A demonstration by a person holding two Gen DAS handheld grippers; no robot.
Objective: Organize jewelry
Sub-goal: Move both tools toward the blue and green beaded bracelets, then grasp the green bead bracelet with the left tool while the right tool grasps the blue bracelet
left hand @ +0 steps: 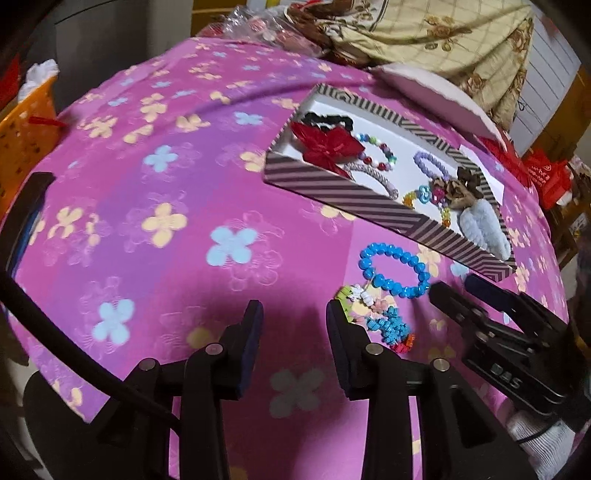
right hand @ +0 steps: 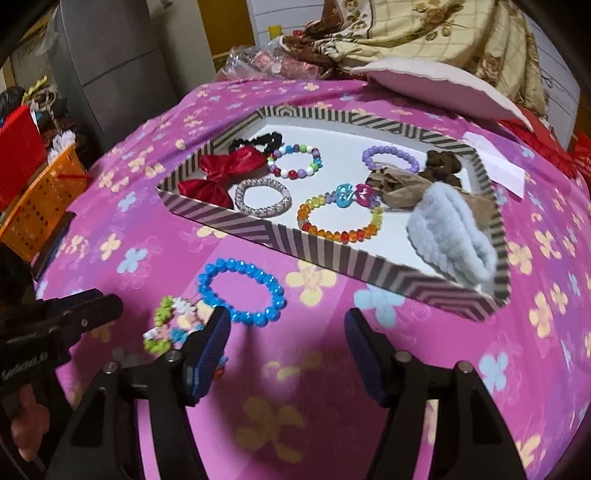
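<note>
Right wrist view puts the blue bracelet [right hand: 242, 293] just ahead of my right gripper [right hand: 286, 328], nearer its left finger, with the flower bracelet [right hand: 173, 325] further left against that finger. My right fingers stand apart, holding nothing. My left gripper [left hand: 293, 321] is also spread and empty; the flower bracelet [left hand: 384, 317] lies just beside its right finger. I judge the right hand nearer the blue one, whose long axis runs across the fingers. The box [right hand: 332, 254] sits beyond.

A pink flowered bedsheet [right hand: 369, 369] fills the frame. Upper left stand a grey cabinet [right hand: 110, 55] and an orange basket [right hand: 40, 199]; a beige floral blanket [right hand: 443, 33] is heaped upper right.
</note>
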